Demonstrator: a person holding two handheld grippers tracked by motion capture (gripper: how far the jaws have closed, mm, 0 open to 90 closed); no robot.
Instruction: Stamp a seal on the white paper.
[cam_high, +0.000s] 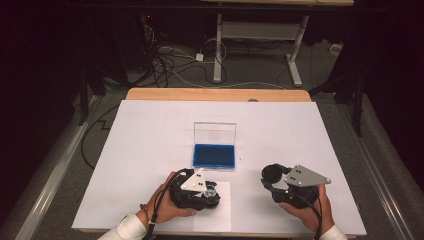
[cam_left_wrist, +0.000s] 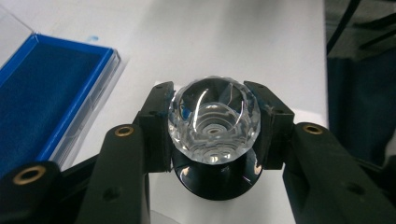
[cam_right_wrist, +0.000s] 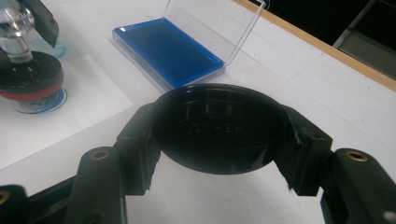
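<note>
A stamp with a clear faceted knob (cam_left_wrist: 214, 119) and a black round base (cam_left_wrist: 217, 182) stands on a small paper sheet (cam_high: 216, 216). My left gripper (cam_left_wrist: 214, 126) is shut on the knob; in the high view it sits at the front centre (cam_high: 211, 191). The right gripper view shows the stamp (cam_right_wrist: 29, 74) with a red band, resting on a blue ring print. My right gripper (cam_right_wrist: 219, 130) is shut on a black round cap (cam_right_wrist: 219, 122), held just above the table at the front right (cam_high: 272, 174). An open ink pad (cam_high: 214, 155) with a blue cushion lies between and beyond the two grippers.
The ink pad's clear lid (cam_high: 215, 133) stands upright at its far side. White paper covers the table (cam_high: 150, 145); a wooden edge (cam_high: 215, 94) shows at the back. Beyond the table are cables and a desk frame (cam_high: 220, 50) on the floor.
</note>
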